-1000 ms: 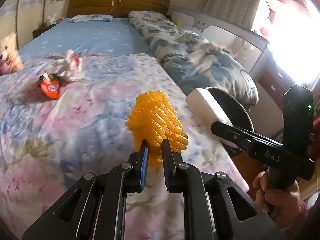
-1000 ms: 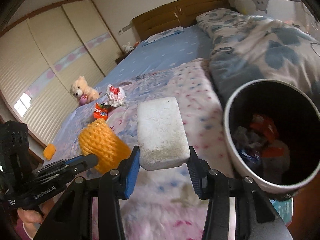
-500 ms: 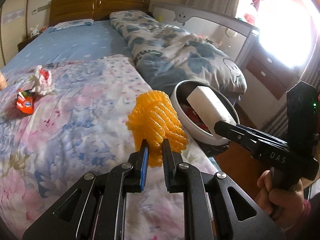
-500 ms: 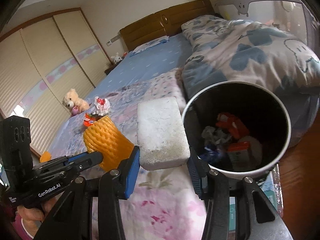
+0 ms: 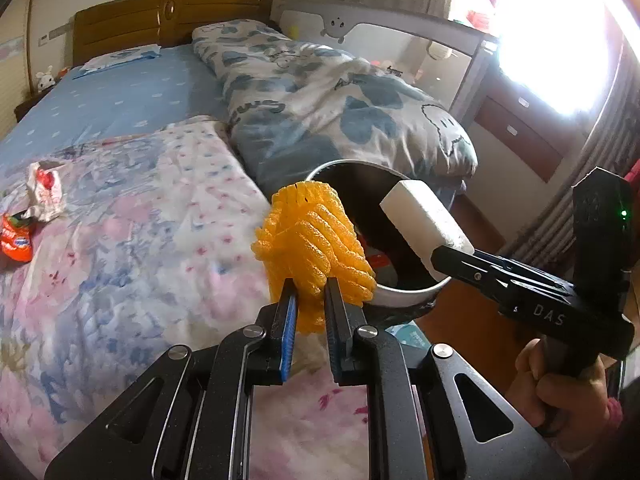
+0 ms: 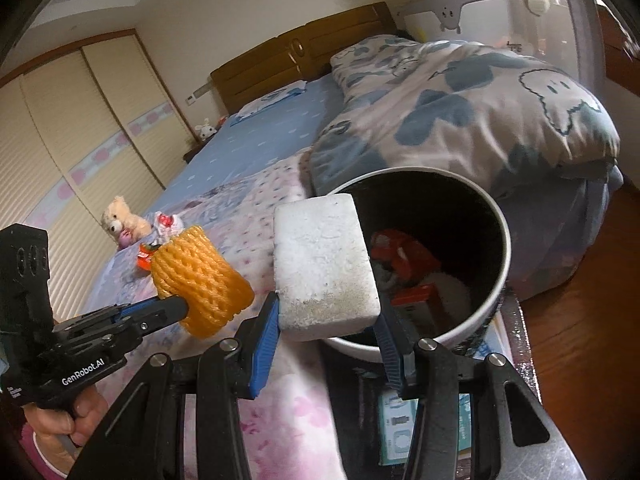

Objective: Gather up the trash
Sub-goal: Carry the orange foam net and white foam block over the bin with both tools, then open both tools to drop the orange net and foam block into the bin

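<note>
Bedroom light falls on a floral bed (image 5: 132, 248) with a trash bin (image 6: 498, 300) at its edge. Left gripper (image 5: 310, 304) has narrow jaws pinching the orange foam net (image 5: 316, 248); right gripper (image 6: 326, 324) has jaws clamped on the white foam block (image 6: 324, 264). Both pieces sit ahead of the jaws, near the bin's rim. Best carry each fully above the opening before letting go, since the light foam could bounce out. Two wrappers (image 5: 36, 208) lie on the bed well beyond the left jaws.

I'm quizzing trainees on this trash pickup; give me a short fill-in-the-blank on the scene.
1. The left gripper is shut on the ____ foam fruit net.
2. The right gripper is shut on a white foam ____.
3. The round white trash bin already holds ____.

Missing: orange; block; trash
</note>
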Demonstrator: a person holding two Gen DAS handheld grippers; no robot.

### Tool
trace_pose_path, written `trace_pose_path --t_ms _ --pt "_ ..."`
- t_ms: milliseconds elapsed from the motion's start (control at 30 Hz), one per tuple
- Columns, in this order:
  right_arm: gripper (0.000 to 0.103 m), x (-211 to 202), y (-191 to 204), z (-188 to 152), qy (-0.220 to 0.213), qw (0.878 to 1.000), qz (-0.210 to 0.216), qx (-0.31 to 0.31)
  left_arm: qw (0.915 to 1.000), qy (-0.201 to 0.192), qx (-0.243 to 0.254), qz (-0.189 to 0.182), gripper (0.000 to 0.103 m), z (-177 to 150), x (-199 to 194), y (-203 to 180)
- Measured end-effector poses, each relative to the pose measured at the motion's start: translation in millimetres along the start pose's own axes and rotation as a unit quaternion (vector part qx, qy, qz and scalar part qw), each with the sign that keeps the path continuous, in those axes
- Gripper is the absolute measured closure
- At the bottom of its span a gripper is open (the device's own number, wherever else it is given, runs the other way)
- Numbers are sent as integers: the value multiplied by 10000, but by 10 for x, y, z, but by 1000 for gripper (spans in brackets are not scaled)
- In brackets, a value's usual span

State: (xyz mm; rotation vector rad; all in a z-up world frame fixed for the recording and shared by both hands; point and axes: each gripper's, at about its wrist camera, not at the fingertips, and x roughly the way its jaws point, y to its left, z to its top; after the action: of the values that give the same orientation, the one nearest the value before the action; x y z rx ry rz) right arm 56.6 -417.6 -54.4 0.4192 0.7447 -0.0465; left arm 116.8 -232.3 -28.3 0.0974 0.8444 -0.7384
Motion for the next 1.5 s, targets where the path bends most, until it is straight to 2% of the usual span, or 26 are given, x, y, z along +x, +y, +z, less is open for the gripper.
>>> trace_pose_path --t_ms 600,967,1267,1500 --pt "57 -12 -451 166 -51 9994 -293 195 9992 188 327 -109 91 276 367 -370" --pt "57 98 -601 291 14 9989 -404 227 9987 262 434 -108 91 422 562 -451" --pt "57 156 -647 331 57 9988 -422 248 9984 271 414 -291 91 483 640 -492" --pt "56 203 -673 369 130 9987 -417 247 9984 381 362 -229 91 503 747 -447"
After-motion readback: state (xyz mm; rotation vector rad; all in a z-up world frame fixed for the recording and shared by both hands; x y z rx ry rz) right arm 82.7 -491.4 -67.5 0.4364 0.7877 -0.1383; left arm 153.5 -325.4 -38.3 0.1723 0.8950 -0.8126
